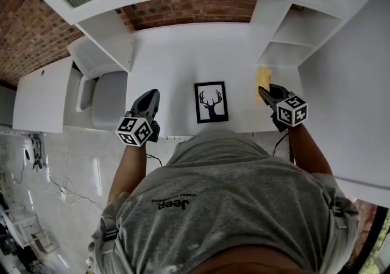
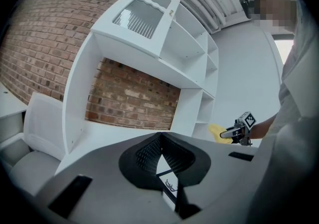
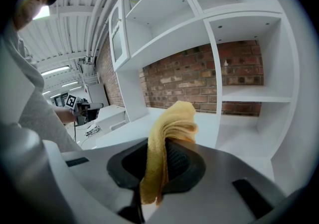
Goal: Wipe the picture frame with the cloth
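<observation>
So the small black picture frame with the deer silhouette print [image 1: 211, 101] sits on the white desk [image 1: 183, 59], close to the front edge and about halfway along it, with its print facing up at the head camera. The left gripper [image 1: 153, 94] hovers over the front edge just left of the frame, not touching it. Its jaws are pressed together with nothing caught between them, and in the left gripper view you can see a bit of the frame past the closed tips. The right gripper [image 1: 263, 91] is over toward the desk's right end, right of the frame and apart from it, near the bottom of the white shelf unit [image 1: 292, 35]. Its jaws are clamped on a crumpled yellow cloth [image 3: 174, 118], which bunches up above the tips and hangs down between them. Behind the desk there's a red brick wall [image 1: 189, 8], and a pale grey chair [image 1: 109, 99] sits off the desk's left end.
</observation>
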A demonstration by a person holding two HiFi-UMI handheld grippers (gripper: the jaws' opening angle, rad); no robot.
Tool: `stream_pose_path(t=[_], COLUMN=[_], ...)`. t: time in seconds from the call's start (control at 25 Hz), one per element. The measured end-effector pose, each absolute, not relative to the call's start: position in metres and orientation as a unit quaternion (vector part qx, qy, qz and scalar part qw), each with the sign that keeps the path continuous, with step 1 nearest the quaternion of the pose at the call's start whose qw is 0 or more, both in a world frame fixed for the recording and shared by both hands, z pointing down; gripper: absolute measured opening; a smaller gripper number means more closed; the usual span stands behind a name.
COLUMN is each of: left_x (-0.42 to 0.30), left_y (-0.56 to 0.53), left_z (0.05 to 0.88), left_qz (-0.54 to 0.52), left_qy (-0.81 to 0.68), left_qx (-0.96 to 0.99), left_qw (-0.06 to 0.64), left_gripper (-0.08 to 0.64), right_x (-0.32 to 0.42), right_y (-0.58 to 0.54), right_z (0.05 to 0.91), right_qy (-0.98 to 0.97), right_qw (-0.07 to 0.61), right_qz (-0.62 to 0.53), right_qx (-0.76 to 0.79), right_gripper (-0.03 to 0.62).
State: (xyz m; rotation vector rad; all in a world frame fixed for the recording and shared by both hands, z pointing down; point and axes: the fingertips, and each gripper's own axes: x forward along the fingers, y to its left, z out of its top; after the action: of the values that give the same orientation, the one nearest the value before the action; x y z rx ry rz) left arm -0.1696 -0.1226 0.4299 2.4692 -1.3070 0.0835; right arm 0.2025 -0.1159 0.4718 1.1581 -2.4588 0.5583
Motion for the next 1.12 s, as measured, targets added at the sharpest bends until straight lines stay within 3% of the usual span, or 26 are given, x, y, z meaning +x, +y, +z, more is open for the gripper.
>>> stream_pose_path(t=[1.12], left_x=[-0.163], left_y=[-0.125], left_z=[0.428], left_qz=[0.039], left_qy=[-0.456], left_qx=[0.874], left_qw=[0.165], left_gripper=[0.018], right_x=[0.203], right_y=[-0.126], right_z=[0.474], right_qy=[-0.871], right_qw=[0.201], right_qz=[0.177], right_qx=[0.413], right_gripper=[0.051])
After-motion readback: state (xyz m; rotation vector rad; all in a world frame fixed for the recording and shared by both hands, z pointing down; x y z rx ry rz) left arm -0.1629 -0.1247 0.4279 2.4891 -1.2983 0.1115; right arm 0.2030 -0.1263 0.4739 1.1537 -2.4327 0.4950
